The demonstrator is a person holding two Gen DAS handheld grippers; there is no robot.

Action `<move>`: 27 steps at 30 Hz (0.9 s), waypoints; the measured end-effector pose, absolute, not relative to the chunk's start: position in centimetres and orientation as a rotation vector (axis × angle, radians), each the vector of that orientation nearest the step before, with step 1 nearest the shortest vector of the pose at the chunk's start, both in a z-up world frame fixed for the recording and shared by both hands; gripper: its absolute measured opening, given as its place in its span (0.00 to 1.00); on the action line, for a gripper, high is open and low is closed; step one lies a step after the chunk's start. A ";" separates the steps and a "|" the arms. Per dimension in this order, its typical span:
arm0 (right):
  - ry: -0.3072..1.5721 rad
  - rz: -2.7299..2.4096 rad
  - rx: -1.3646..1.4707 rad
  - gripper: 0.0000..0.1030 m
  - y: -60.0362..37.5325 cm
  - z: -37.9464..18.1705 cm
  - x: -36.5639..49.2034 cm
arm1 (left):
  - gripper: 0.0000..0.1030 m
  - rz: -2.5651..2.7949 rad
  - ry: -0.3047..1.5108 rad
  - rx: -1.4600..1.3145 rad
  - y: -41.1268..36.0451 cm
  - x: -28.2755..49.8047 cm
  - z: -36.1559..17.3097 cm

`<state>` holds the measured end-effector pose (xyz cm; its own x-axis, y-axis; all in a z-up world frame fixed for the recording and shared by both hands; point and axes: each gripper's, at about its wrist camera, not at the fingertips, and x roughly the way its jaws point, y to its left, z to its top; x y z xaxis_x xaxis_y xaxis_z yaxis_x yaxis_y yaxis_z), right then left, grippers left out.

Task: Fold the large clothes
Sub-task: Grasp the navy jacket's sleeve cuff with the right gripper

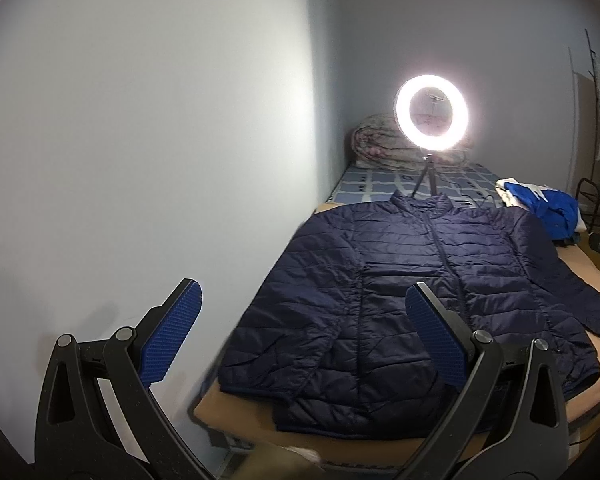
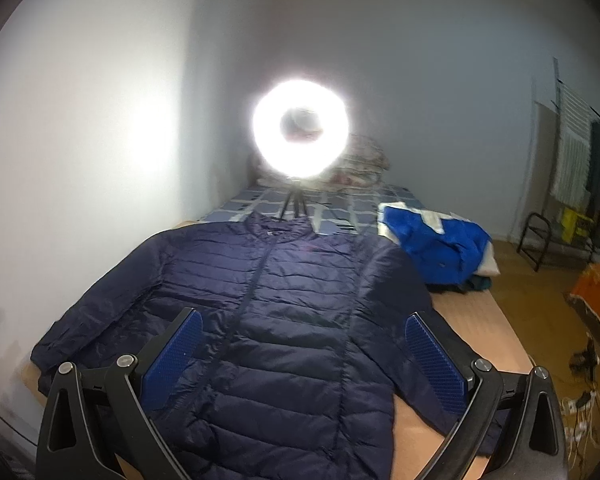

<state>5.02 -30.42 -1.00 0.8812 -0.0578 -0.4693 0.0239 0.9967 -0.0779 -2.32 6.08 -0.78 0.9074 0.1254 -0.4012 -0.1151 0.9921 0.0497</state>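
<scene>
A navy quilted puffer jacket lies flat and zipped on a tan board, collar away from me, sleeves spread along its sides. It also shows in the right wrist view. My left gripper is open and empty, held above the jacket's near left hem, with the wall behind its left finger. My right gripper is open and empty, held above the jacket's lower right half. Neither gripper touches the fabric.
A lit ring light on a small tripod stands behind the collar. A crumpled blue garment lies at the jacket's far right. A rolled quilt sits at the back. A wall runs along the left. Cables and a rack stand on the floor right.
</scene>
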 end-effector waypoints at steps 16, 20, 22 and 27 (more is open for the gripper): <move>0.623 0.536 -0.223 0.85 -16.6 -2.2 11.9 | 1.00 0.073 0.538 -0.105 11.0 -6.7 -6.3; 0.724 0.727 -0.285 0.76 -10.5 -4.4 13.1 | 1.00 0.074 0.526 -0.154 12.0 -7.7 -6.8; 0.762 0.804 -0.341 0.72 -7.6 -5.6 13.0 | 1.00 0.057 0.508 -0.177 12.3 -8.3 -6.7; 0.850 0.957 -0.473 0.59 -1.1 -8.9 13.0 | 1.00 0.027 0.476 -0.175 12.2 -10.0 -6.6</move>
<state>13.04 -1.15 -8.93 0.3005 0.5149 -0.8028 -0.8580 0.5136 0.0083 -10.02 12.25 -6.60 0.8887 -0.0149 -0.4581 -0.0665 0.9847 -0.1610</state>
